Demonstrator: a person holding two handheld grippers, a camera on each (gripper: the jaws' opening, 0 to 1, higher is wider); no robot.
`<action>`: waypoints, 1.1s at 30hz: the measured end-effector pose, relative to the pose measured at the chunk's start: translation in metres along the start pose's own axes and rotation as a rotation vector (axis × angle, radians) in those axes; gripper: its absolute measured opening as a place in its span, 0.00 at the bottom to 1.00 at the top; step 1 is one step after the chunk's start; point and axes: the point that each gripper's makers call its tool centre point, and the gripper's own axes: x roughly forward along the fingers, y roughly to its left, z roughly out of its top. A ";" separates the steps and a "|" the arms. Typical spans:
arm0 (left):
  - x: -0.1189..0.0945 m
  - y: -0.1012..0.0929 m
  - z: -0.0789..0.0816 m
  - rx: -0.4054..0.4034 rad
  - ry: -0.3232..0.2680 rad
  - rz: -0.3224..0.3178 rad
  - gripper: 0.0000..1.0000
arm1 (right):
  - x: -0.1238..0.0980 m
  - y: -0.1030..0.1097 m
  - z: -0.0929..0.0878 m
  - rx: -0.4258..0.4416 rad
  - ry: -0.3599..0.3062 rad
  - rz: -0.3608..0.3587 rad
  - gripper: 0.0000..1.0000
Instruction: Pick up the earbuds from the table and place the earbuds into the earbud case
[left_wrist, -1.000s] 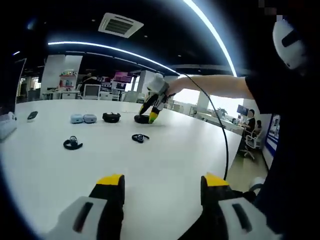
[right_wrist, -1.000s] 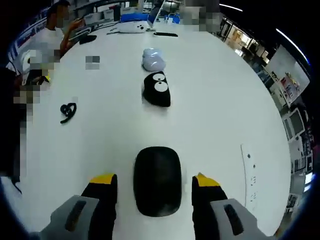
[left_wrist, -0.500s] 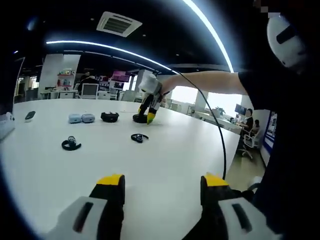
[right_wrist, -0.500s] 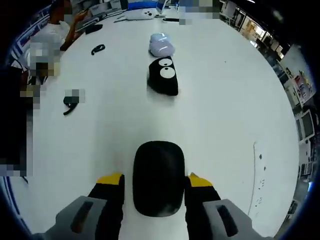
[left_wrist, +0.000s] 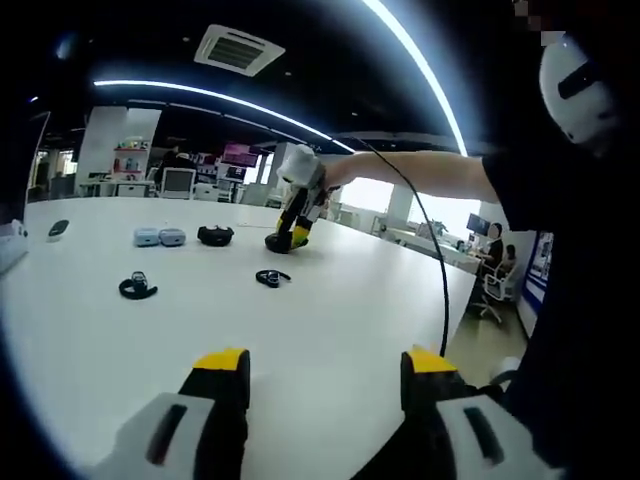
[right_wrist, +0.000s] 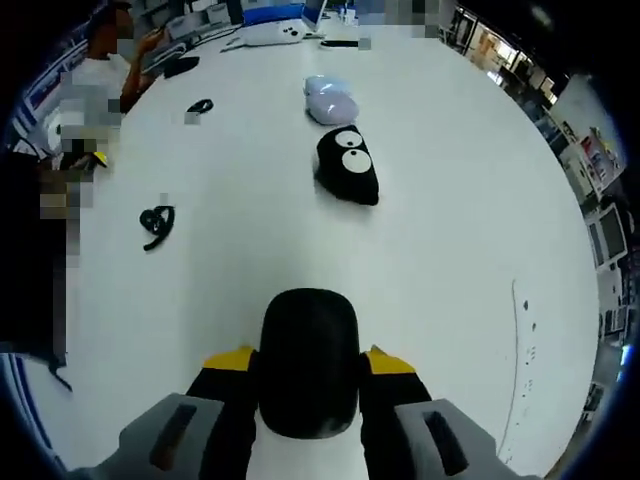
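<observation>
Fingers (right_wrist: 232, 372) of the right gripper (right_wrist: 308, 362) pinch the black case (right_wrist: 308, 360) at bottom centre, which may slip if gripped off-centre; left gripper (left_wrist: 326, 365) spread.

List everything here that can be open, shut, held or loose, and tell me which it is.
right gripper: shut on the closed black case.
closed black case: lid shut, clamped between the jaws.
left gripper: open, holding nothing.
open black case: lid open, on the table.
two earbuds: loose on the table, apart.
pale case: shut, on the table.
</observation>
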 end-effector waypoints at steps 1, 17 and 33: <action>0.001 -0.002 -0.001 0.002 0.002 -0.002 0.62 | -0.002 0.008 0.002 -0.002 -0.005 0.002 0.38; 0.005 -0.037 -0.009 0.040 0.009 -0.075 0.62 | -0.025 0.143 0.016 -0.089 -0.130 0.042 0.37; 0.016 -0.054 -0.018 0.112 0.043 -0.117 0.62 | -0.002 0.230 0.066 -0.078 -0.462 0.107 0.04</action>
